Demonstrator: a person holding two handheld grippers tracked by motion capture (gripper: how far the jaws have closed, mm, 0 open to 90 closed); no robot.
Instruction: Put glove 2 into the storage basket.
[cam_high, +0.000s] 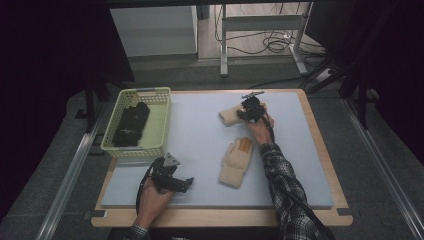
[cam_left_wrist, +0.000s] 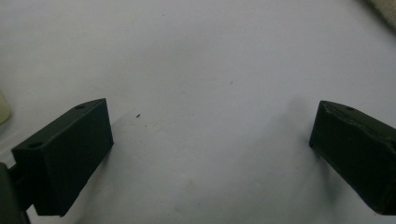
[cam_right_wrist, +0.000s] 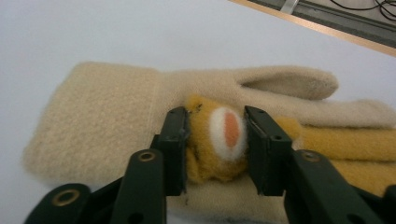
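Left gripper sat idle on the pale grey mat, jaws wide apart, nothing between them. The yellow mesh basket with dark gloves was at far left, a second cream fleece glove mid-mat. Your right gripper was clamped on the raised yellow-and-white patch of the cream fleece mitten at the mat's far side. That bite looked like one bunched layer only; lifting could've slipped it free, or dragged the mitten instead.
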